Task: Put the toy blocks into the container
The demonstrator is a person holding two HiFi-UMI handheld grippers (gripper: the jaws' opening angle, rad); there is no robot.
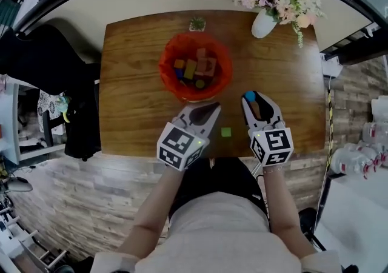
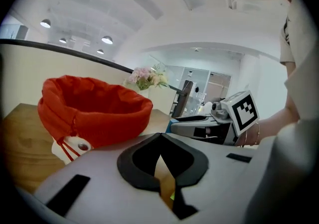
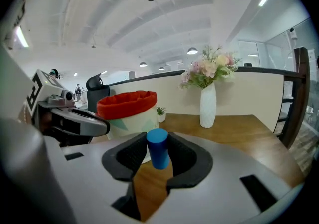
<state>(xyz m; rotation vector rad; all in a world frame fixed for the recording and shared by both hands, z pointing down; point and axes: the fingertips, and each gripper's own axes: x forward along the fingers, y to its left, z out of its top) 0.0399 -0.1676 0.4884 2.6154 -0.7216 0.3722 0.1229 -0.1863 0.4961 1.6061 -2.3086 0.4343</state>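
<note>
Pinching the blue cylinder block [image 3: 158,149] upright in the right claw [image 3: 158,161], seemingly mid-carry, with the red container [image 3: 125,103] ahead and to the left. Next calling for reaching over its rim, then spreading. Holding the left claw [image 2: 159,157] pressed together, empty, pointing forward over the desk [image 1: 133,84], green block [image 1: 226,132] just right of it.

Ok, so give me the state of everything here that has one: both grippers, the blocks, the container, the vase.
Left gripper: shut, empty.
Right gripper: shut on the blue cylinder.
Container: upright, open-topped, several blocks inside.
Green block: loose on the table, between the two grippers.
Vase: upright, holding flowers.
</note>
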